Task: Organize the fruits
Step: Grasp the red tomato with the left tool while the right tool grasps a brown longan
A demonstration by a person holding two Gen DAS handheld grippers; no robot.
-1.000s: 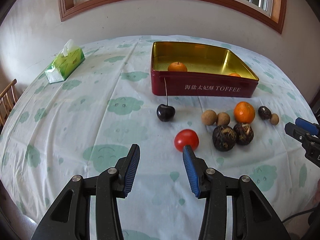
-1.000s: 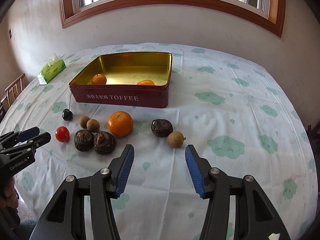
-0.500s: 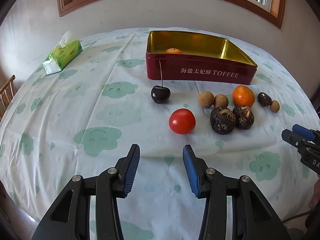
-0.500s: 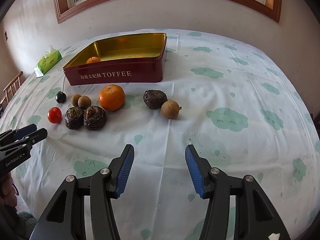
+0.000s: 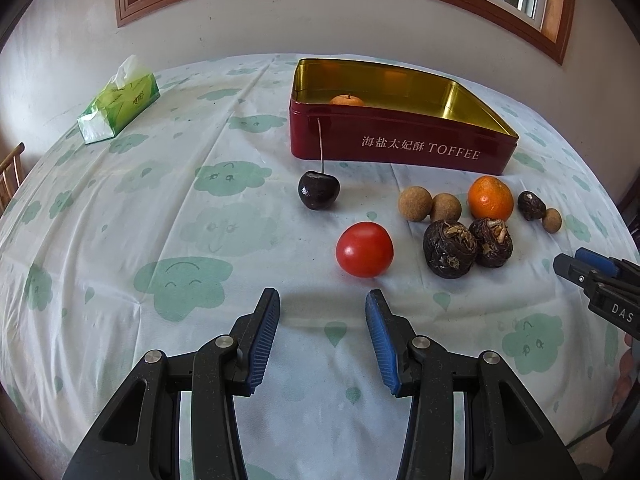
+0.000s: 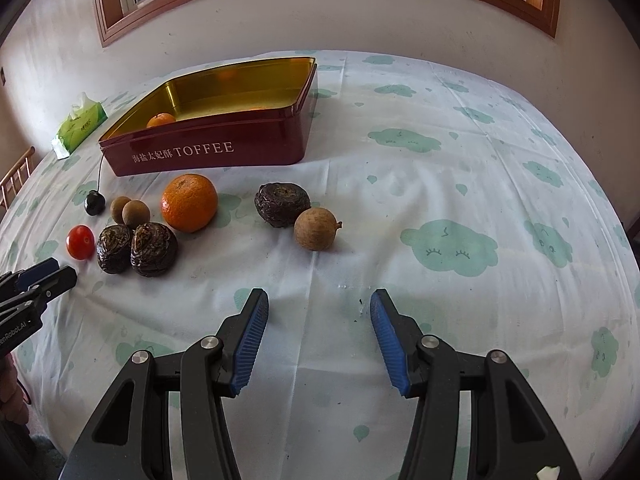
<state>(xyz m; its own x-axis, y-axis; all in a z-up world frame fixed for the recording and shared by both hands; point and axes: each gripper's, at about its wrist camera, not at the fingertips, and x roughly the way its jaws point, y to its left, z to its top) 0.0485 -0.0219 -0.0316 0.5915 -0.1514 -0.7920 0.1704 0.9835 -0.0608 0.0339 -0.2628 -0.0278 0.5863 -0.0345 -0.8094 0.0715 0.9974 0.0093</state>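
Both grippers hang empty above the desk (image 5: 120, 240), so the sorting has barely begun. The left gripper (image 5: 323, 336) has its jaws spread with nothing between them; just ahead of its right finger lies the red tomato (image 5: 364, 249), apart from the pads, and beyond that the dark cherry (image 5: 319, 191) with its stem upright. The right gripper (image 6: 316, 340) is likewise spread and holds nothing; ahead of it and a little left sit a lone longan (image 6: 316, 228) and a dark water chestnut (image 6: 282, 204), the two touching.

Farther left of the right gripper the rest of the loose fruit is gathered: the loose orange (image 6: 189, 202), two more water chestnuts (image 6: 138, 249) side by side, and a pair of small longans (image 6: 130, 211).

Beyond all of these stands the red toffee tin (image 6: 208, 152), open, its gold floor mostly bare. One small orange (image 5: 347, 99) rests inside near the front wall; a second orange shape barely shows above the wall in the right wrist view.

By my count about two pieces are stowed and nine wait on the cloth. The tomato looks the likeliest next pick for the left side, the longan for the right.
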